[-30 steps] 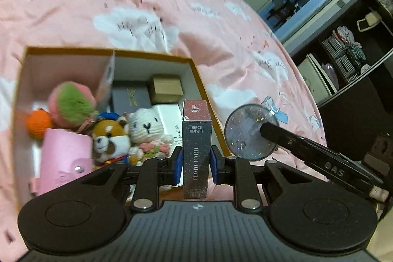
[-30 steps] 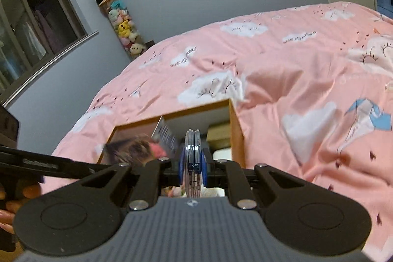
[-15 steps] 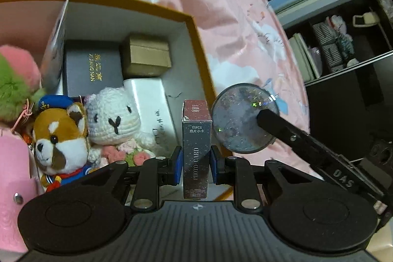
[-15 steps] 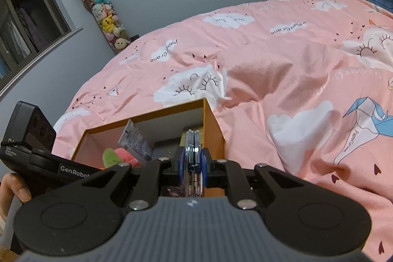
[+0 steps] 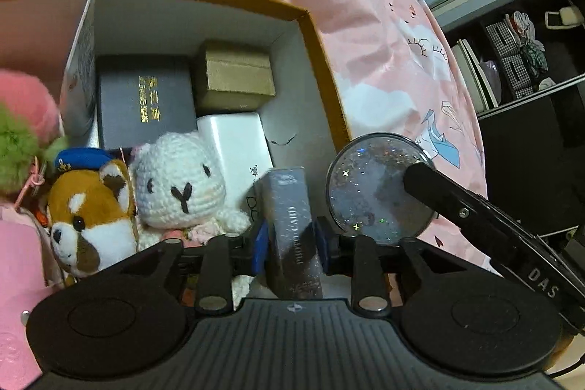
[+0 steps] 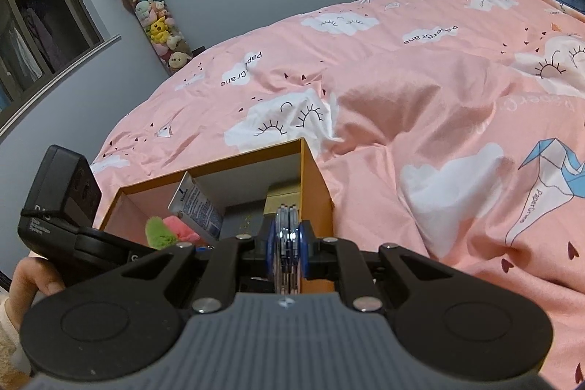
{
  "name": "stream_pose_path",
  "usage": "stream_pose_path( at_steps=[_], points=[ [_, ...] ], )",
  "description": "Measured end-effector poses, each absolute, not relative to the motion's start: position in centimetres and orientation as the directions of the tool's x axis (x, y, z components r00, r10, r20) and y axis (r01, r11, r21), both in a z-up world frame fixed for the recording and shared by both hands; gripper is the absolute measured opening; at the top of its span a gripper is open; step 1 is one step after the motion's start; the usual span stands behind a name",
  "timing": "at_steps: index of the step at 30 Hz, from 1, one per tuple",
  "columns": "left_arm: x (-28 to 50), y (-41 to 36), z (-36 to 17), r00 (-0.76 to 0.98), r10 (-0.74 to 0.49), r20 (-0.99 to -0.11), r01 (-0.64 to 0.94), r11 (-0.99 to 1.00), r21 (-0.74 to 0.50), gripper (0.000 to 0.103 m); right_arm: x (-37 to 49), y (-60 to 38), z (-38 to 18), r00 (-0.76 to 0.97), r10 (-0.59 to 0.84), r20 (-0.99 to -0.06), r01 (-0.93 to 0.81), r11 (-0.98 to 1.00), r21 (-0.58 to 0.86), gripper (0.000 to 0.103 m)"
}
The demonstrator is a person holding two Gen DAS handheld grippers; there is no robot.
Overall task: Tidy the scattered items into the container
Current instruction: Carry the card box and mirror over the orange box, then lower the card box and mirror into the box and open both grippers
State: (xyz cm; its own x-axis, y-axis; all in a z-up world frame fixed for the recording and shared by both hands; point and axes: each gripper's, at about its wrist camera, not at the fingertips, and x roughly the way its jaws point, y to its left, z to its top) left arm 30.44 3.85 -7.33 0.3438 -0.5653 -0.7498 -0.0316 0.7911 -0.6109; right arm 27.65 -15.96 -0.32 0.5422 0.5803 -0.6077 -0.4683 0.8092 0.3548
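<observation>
Jaws on the left gripper [image 5: 290, 240] are opening around the grey photo-card box [image 5: 292, 225], which is tilting between the blue pads with a sliver of gap showing on either side, so it is being let go rather than carried. It is hanging over the near right corner of the cardboard container [image 5: 321, 61], and I would say it is about to drop in there. Beside it, the right gripper [image 6: 287, 242] is clamping tightly on a round glittery disc [image 5: 376, 187], seen edge-on from its own camera, and is holding it just outside the container's right wall, above the pink bedspread [image 6: 438, 97].

Further in, the container is already filling up: a red-panda plush [image 5: 87, 218] and a white crocheted bear [image 5: 179, 178] are sitting at the front, a white flat box [image 5: 234, 141] behind them, then a dark box with gold lettering [image 5: 142, 101] and a small gold box [image 5: 234, 75] against the back wall. A pink-and-green pompom [image 5: 22, 119] is sitting at the left.

Judging by that, most of the tidying is done; the card box and the disc are what is left. No other loose items are showing on the visible stretch of bedspread.
</observation>
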Motion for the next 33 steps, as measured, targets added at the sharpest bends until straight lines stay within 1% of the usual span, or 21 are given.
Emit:
stream_pose_path(
  at_steps=[1,5,7,9,11,14,19,24,30,33],
  points=[
    [30.2,3.8,-6.9,0.356,-0.548,-0.757,-0.026,0.804,-0.594,0.037,27.6,-16.0,-0.3,0.543,0.579,-0.608,-0.468,0.81,0.353,0.015],
    [29.5,3.7,-5.5,0.39,-0.506,-0.77,-0.009,0.834,-0.552,0.036,27.6,-15.9,-0.4,0.546,0.578,-0.607,-0.47,0.811,0.349,0.015],
    [29.3,3.6,-5.4,0.386,-0.511,-0.768,0.001,0.833,-0.553,0.031,27.6,-15.9,-0.4,0.546,0.576,-0.608,-0.469,0.812,0.348,0.015],
    [29.4,3.3,-5.7,0.374,-0.517,-0.77,-0.002,0.83,-0.558,0.029,27.6,-15.9,-0.5,0.546,0.576,-0.609,-0.466,0.813,0.351,0.015],
    [29.6,2.9,-6.4,0.358,-0.52,-0.776,-0.009,0.829,-0.56,0.024,27.5,-15.9,-0.4,0.549,0.573,-0.608,-0.463,0.814,0.35,0.015],
    [29.8,2.6,-7.5,0.33,-0.579,-0.745,-0.029,0.783,-0.621,0.02,27.2,-16.0,-0.2,0.558,0.571,-0.602,-0.467,0.816,0.34,0.015],
    [30.0,2.2,-8.7,0.311,-0.646,-0.698,-0.071,0.716,-0.694,0.019,27.2,-16.2,0.1,0.566,0.569,-0.597,-0.468,0.818,0.335,0.015],
    [30.0,2.2,-9.0,0.32,-0.645,-0.694,-0.097,0.706,-0.701,0.019,27.1,-16.2,0.1,0.573,0.561,-0.598,-0.47,0.822,0.321,0.015],
    [28.9,3.0,-6.6,0.38,-0.557,-0.738,-0.065,0.78,-0.622,0.021,26.9,-15.9,0.6,0.573,0.569,-0.589,-0.484,0.816,0.316,0.015],
    [28.0,3.9,-5.0,0.435,-0.48,-0.762,-0.045,0.833,-0.551,0.024,27.2,-15.4,0.8,0.56,0.588,-0.584,-0.493,0.803,0.335,0.015]
  ],
)
